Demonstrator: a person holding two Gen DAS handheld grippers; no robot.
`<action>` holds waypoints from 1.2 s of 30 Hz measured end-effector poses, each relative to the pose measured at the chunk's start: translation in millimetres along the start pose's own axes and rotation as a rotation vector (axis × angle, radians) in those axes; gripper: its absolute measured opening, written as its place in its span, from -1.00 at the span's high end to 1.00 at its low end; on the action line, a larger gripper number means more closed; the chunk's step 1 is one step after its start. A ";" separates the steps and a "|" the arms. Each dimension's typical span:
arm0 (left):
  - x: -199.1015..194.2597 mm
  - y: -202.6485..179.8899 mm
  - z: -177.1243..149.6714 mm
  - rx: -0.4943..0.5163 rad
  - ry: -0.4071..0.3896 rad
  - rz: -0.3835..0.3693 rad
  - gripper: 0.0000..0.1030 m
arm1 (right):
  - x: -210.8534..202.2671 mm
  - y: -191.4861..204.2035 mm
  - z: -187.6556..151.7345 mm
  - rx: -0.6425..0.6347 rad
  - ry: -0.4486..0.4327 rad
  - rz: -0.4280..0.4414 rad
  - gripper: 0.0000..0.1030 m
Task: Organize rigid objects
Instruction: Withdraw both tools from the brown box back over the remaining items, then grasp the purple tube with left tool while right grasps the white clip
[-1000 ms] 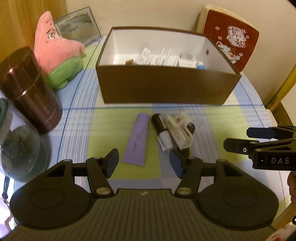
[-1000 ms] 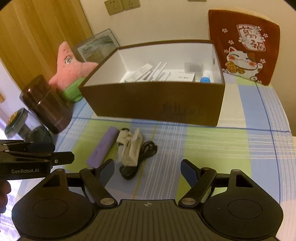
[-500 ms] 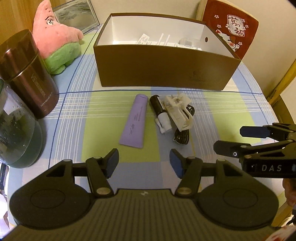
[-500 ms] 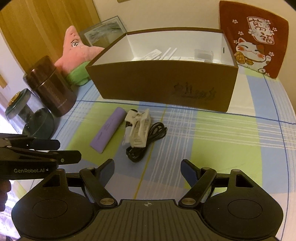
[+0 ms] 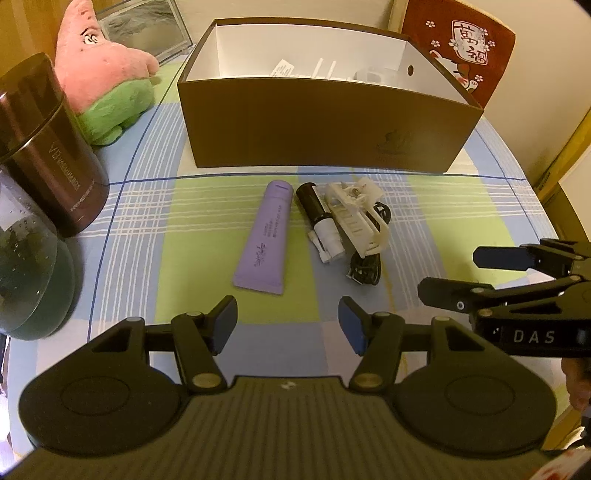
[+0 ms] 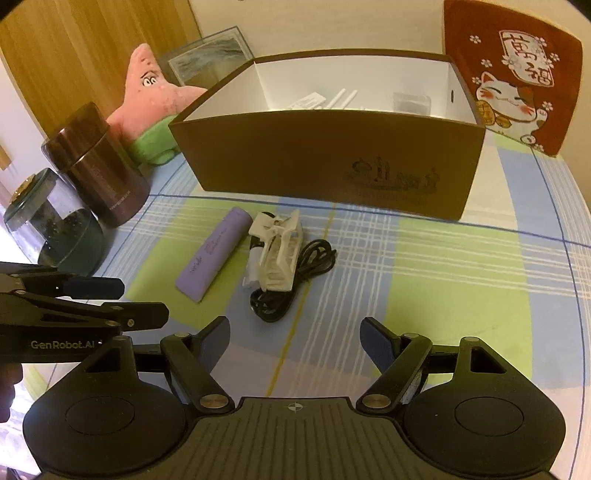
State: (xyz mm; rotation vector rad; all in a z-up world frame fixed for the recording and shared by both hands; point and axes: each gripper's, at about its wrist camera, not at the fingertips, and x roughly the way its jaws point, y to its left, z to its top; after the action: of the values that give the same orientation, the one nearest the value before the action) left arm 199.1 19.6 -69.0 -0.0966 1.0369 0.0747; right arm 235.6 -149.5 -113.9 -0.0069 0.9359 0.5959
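Observation:
A purple tube [image 5: 264, 238] [image 6: 212, 258], a black-and-white marker [image 5: 319, 219], a white plastic clip [image 5: 356, 214] [image 6: 279, 254] and a coiled black cable [image 5: 364, 266] [image 6: 291, 284] lie together on the checked tablecloth before an open brown box [image 5: 325, 129] [image 6: 325, 158] holding several small white items. My left gripper [image 5: 288, 325] is open and empty, just short of the tube. My right gripper [image 6: 295, 343] is open and empty, near the cable. Each gripper shows from the side in the other's view, the right [image 5: 461, 275] and the left [image 6: 129, 301].
A dark brown canister [image 5: 44, 155] [image 6: 99, 173] and a glass jar [image 5: 26, 273] [image 6: 51, 225] stand at the left. A pink star plush [image 5: 110, 77] [image 6: 155, 107] and a picture frame [image 5: 144, 29] are behind. A red lucky-cat cushion [image 6: 513, 77] leans at the right.
Both grippers have drawn back and lowered, so the box and the items look farther and flatter. Both stay open. Nothing on the table has moved.

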 end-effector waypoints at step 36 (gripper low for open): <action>74.4 31.1 45.9 0.115 0.016 0.016 -0.04 | 87.8 17.3 50.4 -0.123 -0.030 -0.022 0.14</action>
State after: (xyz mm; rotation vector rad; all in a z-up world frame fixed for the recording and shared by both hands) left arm 272.8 57.0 -111.3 0.0157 1.0558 0.0291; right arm 304.3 -80.1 -145.7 -0.1175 0.8678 0.6310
